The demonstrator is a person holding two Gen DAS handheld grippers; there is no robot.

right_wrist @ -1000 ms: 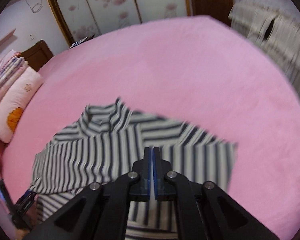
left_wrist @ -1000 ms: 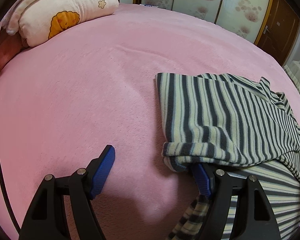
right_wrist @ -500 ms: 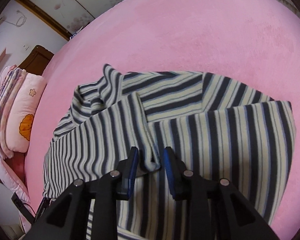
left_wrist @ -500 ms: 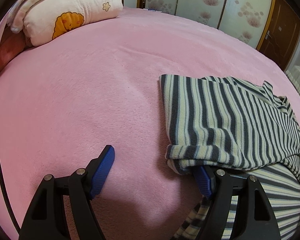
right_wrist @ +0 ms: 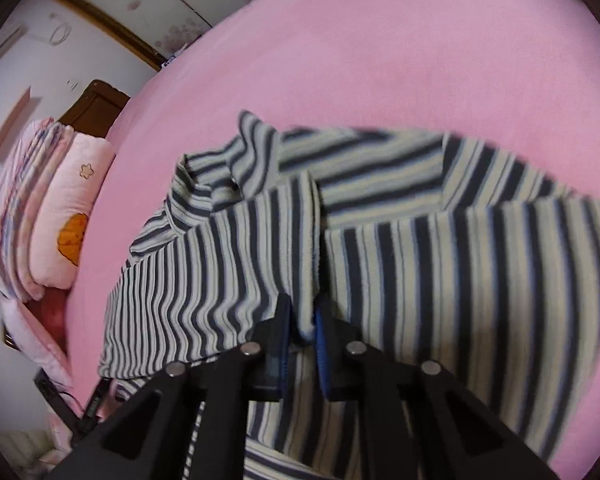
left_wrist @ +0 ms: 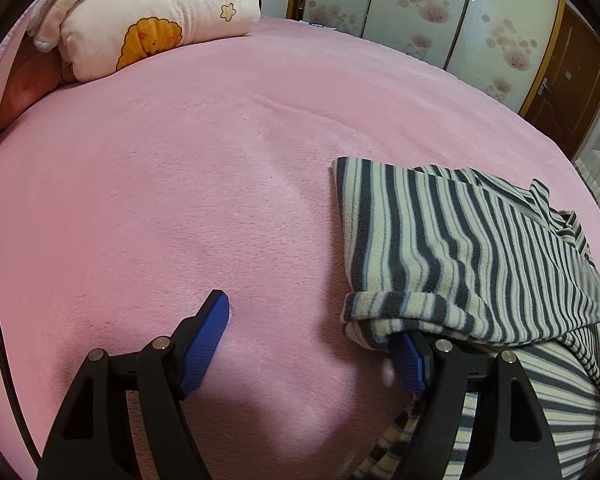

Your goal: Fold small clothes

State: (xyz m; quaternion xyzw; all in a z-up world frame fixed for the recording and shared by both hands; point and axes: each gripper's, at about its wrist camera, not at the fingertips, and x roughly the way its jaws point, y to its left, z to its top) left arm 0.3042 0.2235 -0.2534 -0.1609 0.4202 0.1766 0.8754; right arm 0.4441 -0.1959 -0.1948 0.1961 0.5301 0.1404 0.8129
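1. The dark-and-cream striped knit top [right_wrist: 440, 264] lies half-folded on the pink plush bedspread [left_wrist: 180, 200], toward its near edge.
2. Right gripper [right_wrist: 302, 322]: jaws closing on a folded cuff edge; a thin pinch could slip.
3. Left gripper [left_wrist: 312, 344] gapes wide, one finger tucked under the hem, gripping nothing, so that side might drag.

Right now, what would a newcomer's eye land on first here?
The striped garment, half folded on the pink bed cover, stands out most. The right tool is closing on a fold of it. A pink pillow with an orange cartoon print sits at the far corner.
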